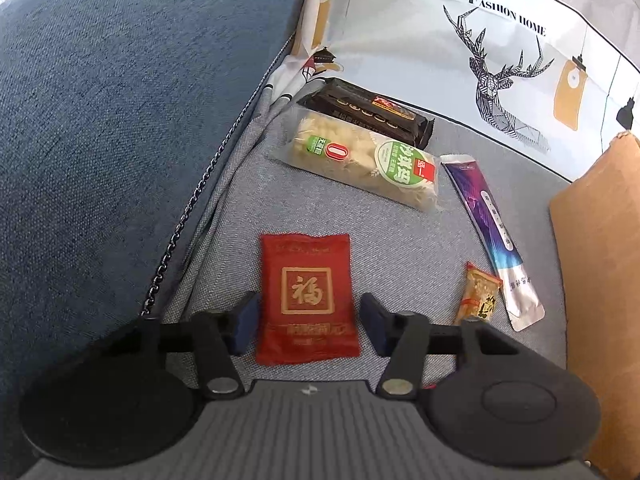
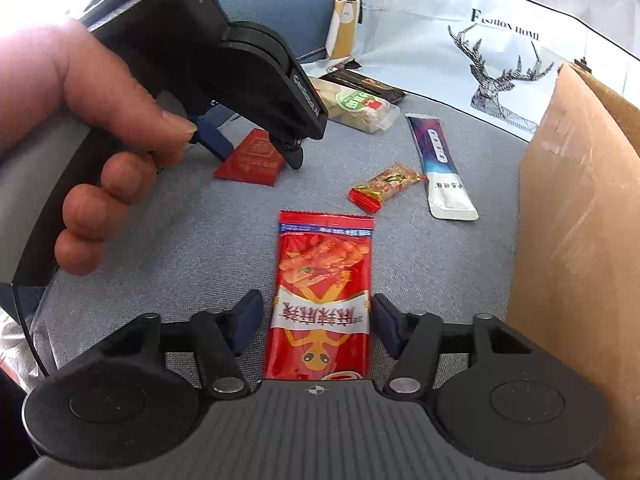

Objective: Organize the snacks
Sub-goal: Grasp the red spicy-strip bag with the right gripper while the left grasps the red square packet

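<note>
Snacks lie scattered on a grey fabric cushion (image 1: 400,240). From the left wrist, the left gripper (image 1: 308,320) straddles a flat dark-red foil packet (image 1: 306,296), pads just beside its edges, contact unclear; a beige biscuit pack (image 1: 360,160) lies at one o'clock. From the right wrist, the right gripper (image 2: 316,324) brackets a long red shrimp-print packet (image 2: 324,300), left pad apart from it; a brown cardboard box (image 2: 580,240) stands at three o'clock.

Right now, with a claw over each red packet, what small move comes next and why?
Probably close both claws. The left claw straddles the dark red packet, and the right claw straddles the shrimp snack packet. Each packet lies between the pads, seemingly not yet squeezed. The cardboard box waits beside them.
</note>
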A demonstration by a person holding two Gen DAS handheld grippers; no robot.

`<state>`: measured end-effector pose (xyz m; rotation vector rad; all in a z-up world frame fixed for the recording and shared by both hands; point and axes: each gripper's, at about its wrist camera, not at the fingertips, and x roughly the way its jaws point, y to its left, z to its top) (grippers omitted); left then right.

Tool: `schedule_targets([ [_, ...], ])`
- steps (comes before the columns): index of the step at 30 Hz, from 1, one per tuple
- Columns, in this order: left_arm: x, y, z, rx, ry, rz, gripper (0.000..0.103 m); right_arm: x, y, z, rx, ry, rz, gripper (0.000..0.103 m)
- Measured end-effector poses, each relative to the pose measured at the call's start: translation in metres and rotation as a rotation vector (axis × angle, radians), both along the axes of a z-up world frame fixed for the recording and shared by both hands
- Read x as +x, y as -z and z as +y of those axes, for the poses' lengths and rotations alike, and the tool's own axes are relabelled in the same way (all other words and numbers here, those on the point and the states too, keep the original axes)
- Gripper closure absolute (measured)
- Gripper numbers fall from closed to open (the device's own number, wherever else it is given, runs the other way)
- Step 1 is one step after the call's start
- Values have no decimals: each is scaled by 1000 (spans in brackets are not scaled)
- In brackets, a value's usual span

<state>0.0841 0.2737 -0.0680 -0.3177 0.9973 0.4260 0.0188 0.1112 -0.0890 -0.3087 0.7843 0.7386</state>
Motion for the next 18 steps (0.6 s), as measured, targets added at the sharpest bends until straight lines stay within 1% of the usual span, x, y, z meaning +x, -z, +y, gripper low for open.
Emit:
schedule_targets([
  [2,0,-1,-1,5,8,2,52,-2,-1,0,3,-12,-4,52],
  [5,-2,-4,-3,19,17,5,54,-4,-2,0,5,-24,-21,54],
  [7,-5,-8,-2,5,5,-1,54,-5,-5,0,20,-22,-38,54],
  [10,-13,-15,-1,-23,-10,-7,54,-4,-9,-3,37,-14,-55,54],
  [14,-19,-12,2,-70,-18,41,54,-1,-2,-1,-8,0,-18,52],
  [16,-19,-7,3,-76,-17,70,53,1,-1,-2,-8,12,-6,50],
  [17,-19,-7,2,-72,-11,71,53,2,-1,-2,-5,16,-4,47],
  [18,-19,-6,2,-66,-7,70,52,2,-1,-2,-2,20,-2,47],
])
